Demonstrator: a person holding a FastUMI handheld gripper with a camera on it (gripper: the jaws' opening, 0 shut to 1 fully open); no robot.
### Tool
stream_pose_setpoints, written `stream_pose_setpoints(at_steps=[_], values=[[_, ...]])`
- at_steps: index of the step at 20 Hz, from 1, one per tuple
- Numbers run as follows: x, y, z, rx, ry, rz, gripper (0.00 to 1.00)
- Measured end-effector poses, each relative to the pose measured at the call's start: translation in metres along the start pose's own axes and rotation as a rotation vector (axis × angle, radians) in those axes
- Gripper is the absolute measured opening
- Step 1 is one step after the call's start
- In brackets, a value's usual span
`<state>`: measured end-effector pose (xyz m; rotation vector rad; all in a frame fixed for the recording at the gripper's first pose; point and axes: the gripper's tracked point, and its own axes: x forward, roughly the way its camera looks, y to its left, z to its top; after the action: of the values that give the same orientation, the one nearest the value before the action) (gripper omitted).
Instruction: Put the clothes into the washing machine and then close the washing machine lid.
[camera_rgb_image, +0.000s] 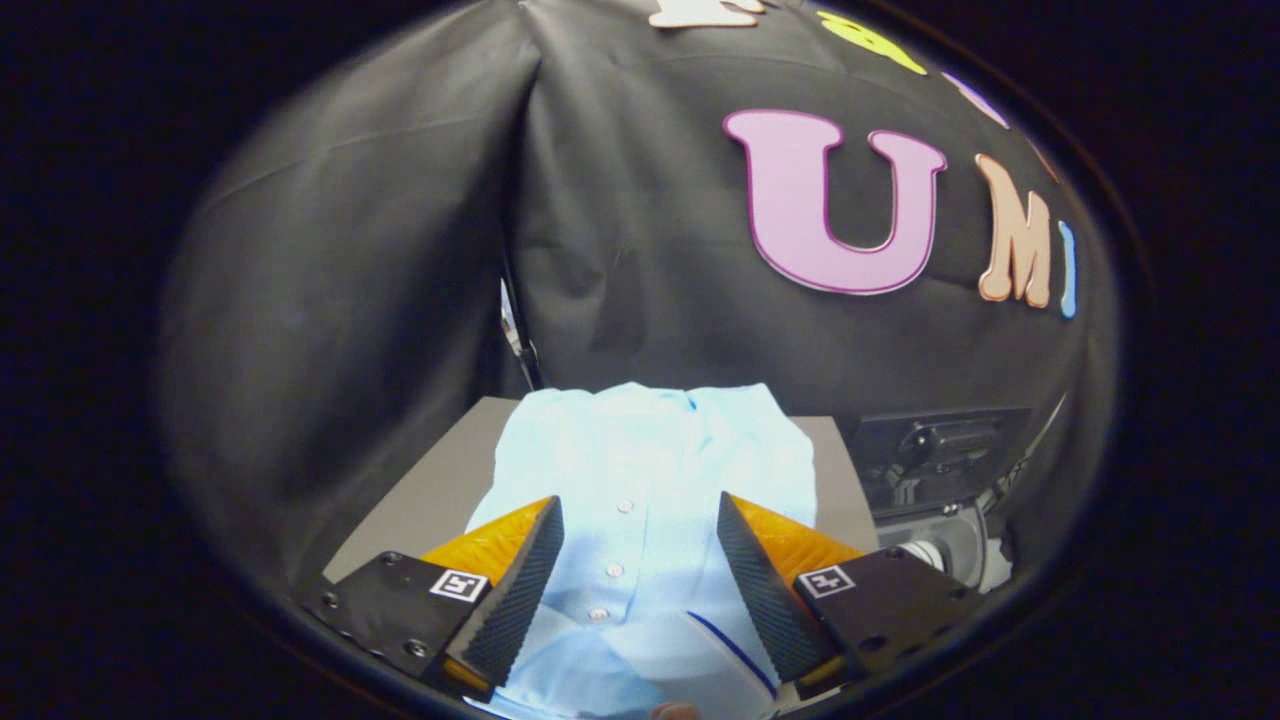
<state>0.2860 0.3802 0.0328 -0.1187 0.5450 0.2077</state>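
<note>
Your hand-held gripper (640, 520) hangs spread wide over the pale blue shirt (650, 450) lying flat on the worktop (430, 490); button placket runs between the fingers, neither touching.

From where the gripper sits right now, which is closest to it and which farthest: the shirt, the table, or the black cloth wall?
The gripper is open.
1. The light blue shirt: lies between the fingers and just ahead of them.
2. The grey table: under the shirt, showing bare beside it and beyond.
3. The black cloth wall: hangs upright behind the table, farthest.
</note>
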Motion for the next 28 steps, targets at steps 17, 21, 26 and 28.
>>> stream_pose_setpoints(at_steps=[17, 21, 26, 28], values=[[0.006, -0.022, 0.009, 0.036, -0.07, -0.036, 0.06], [-0.058, -0.05, 0.059, 0.071, -0.258, -0.055, 0.05], [-0.129, -0.134, 0.116, -0.002, -0.492, -0.184, 0.05], [-0.158, -0.165, 0.13, -0.054, -0.584, -0.244, 0.05]])
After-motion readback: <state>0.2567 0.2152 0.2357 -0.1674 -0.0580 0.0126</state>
